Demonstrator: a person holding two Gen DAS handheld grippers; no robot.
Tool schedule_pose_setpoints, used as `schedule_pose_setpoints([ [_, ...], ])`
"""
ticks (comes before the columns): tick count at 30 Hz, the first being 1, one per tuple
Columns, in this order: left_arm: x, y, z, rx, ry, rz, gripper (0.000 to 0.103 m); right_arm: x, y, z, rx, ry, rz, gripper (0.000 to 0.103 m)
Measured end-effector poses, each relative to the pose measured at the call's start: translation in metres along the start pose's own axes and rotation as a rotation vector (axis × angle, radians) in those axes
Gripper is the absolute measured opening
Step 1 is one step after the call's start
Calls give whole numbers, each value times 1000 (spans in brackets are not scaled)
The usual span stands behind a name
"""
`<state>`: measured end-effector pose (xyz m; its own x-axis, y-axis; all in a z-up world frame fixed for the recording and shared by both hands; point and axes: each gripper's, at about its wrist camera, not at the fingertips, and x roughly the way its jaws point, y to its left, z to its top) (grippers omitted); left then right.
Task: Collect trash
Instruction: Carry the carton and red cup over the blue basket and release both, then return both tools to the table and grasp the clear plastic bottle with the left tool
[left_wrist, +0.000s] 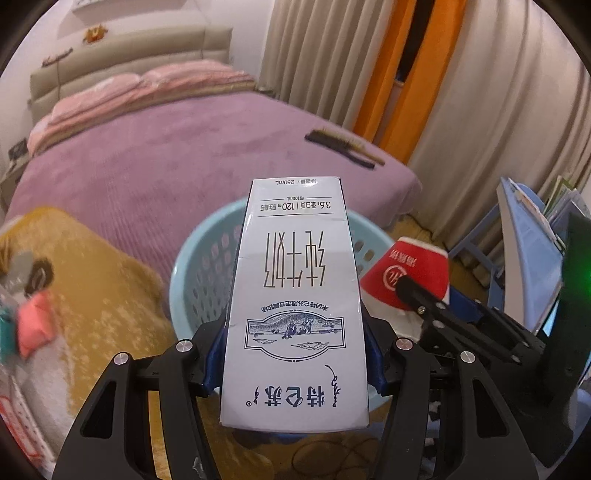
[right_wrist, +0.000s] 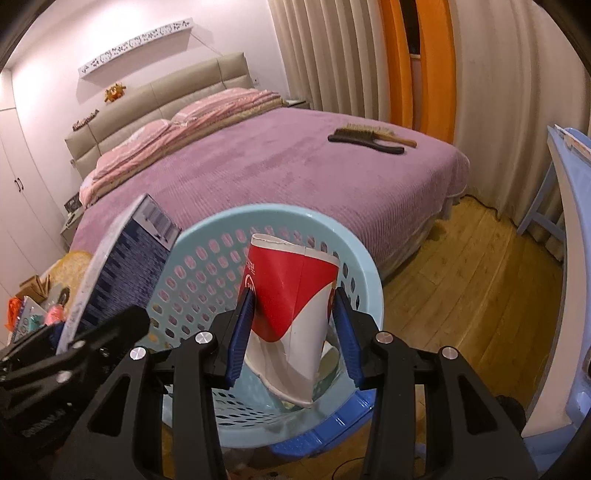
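My left gripper (left_wrist: 295, 354) is shut on a white milk carton (left_wrist: 295, 295) and holds it above the light blue perforated basket (left_wrist: 199, 266). My right gripper (right_wrist: 293, 332) is shut on a crushed red and white paper cup (right_wrist: 291, 295) over the same basket (right_wrist: 207, 273). The cup also shows in the left wrist view (left_wrist: 406, 273), to the right of the carton. The carton shows in the right wrist view (right_wrist: 122, 266), at the left of the basket. Some trash lies at the basket's bottom.
A bed with a purple cover (right_wrist: 258, 162) stands behind the basket, with a brush (right_wrist: 369, 138) on it. A yellow blanket with small items (left_wrist: 74, 280) lies at the left. Light blue stools (right_wrist: 565, 229) and wooden floor (right_wrist: 461, 288) are at the right.
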<state>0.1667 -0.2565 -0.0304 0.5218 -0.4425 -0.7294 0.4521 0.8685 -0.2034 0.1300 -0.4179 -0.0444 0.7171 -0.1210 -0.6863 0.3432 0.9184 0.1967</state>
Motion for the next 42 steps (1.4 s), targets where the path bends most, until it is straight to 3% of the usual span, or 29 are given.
schedule_pose_setpoints([
  [5, 18, 15, -9, -51, 60, 4, 57, 12, 3, -4, -9, 28, 1, 40],
  [13, 25, 21, -13, -66, 84, 15, 58, 22, 3, -5, 6, 54, 4, 41],
  [15, 22, 24, -14, -77, 84, 13, 65, 24, 4, -4, 3, 62, 11, 44],
  [18, 14, 26, -12, -96, 62, -2, 74, 22, 3, -3, 11, 54, 15, 55],
  [27, -37, 30, -12, -98, -39, -55, 82, -4, 7, -4, 13, 25, 64, 56],
  [42, -168, 53, -35, -71, -267, -52, 91, -98, 75, -7, -102, -90, 170, 58],
])
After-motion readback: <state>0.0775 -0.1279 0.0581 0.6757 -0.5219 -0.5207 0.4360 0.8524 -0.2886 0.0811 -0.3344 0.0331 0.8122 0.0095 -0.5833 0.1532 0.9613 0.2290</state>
